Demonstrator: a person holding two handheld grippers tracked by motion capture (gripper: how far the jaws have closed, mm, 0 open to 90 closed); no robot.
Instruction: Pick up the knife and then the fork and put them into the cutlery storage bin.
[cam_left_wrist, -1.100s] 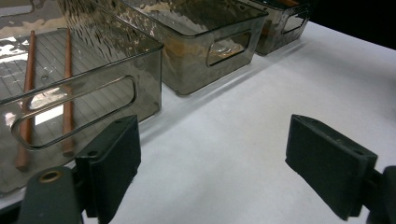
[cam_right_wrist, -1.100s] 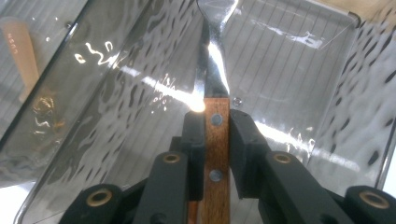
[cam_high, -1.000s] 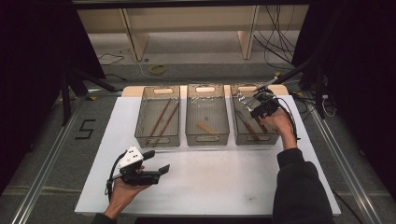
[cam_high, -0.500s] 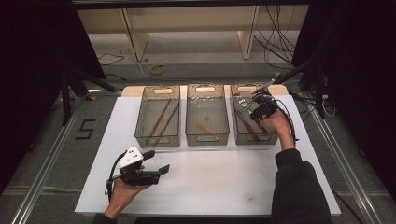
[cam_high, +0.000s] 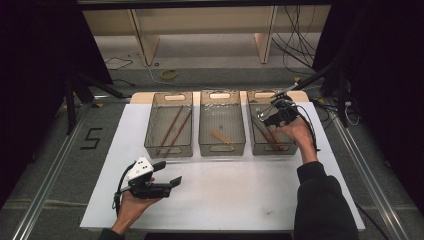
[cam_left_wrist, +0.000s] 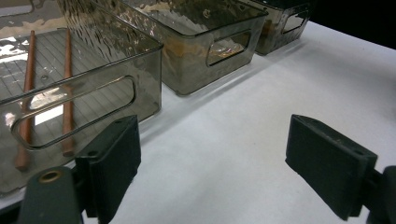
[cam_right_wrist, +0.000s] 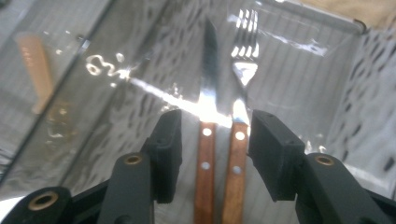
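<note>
My right gripper (cam_high: 265, 118) reaches into the right clear bin (cam_high: 272, 149). Its jaws have just been opening and now stand open. In the right gripper view, a knife (cam_right_wrist: 208, 93) and a fork (cam_right_wrist: 243, 60) with wooden handles lie side by side on the bin floor. They are between the right gripper's (cam_right_wrist: 217, 123) pads, with a gap on each side. My left gripper (cam_high: 169, 173) rests low over the white table at the front left. It is open, with nothing between its jaws (cam_left_wrist: 210, 149).
Three clear bins stand in a row at the back of the white table (cam_high: 240, 200). The left bin (cam_high: 168, 150) holds two brown chopsticks (cam_high: 175, 125). The middle bin (cam_high: 222, 147) holds a small light wooden piece (cam_high: 220, 136). Cables lie beyond the table's right edge.
Both hands stay in place. Over the right bin, the right gripper's jaws appear to have spread apart. The left gripper is unchanged.
</note>
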